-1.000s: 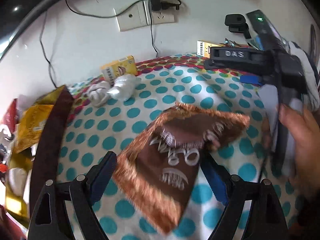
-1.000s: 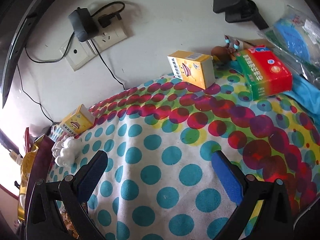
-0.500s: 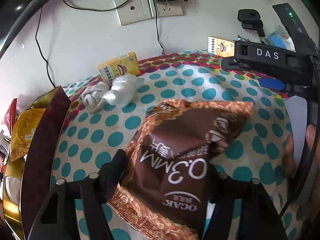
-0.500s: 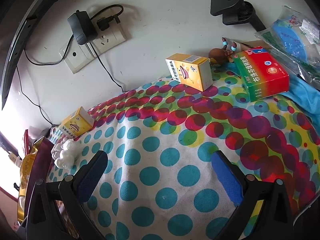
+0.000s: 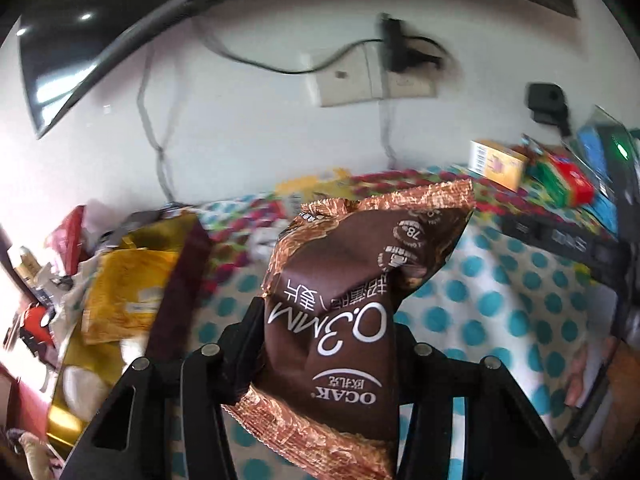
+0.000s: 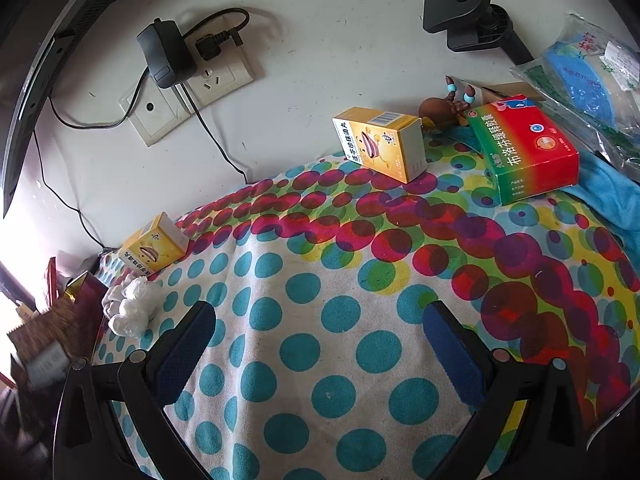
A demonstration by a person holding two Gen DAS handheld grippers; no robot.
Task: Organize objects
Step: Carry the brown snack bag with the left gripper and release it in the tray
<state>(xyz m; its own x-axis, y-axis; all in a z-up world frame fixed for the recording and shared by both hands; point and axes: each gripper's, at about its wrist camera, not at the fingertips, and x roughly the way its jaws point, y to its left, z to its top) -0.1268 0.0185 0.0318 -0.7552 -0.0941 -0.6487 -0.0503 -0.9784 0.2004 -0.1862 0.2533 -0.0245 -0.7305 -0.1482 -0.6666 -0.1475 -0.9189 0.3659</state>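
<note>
On the far left of the left wrist view we see a gold foil-lined box [image 5: 120,304] stuffed with yellow packets, though it's pretty blurry so we can't say much more. Next over, our left gripper [image 5: 326,336] has just been closing its jaws and now pinches a crinkly brown and copper snack bag [image 5: 348,320], lifted clear of the polka-dot tablecloth [image 5: 500,312]. In the right wrist view, a crumpled white tissue wad [image 6: 132,310] sits near the cloth's left edge, and a small yellow cardboard box [image 6: 154,246] lies just behind it. Our right gripper [image 6: 320,352] hangs with blue pads spread wide, nothing between them. Farther right sit another yellow box [image 6: 380,142] and a red-green medicine carton [image 6: 524,148].
</note>
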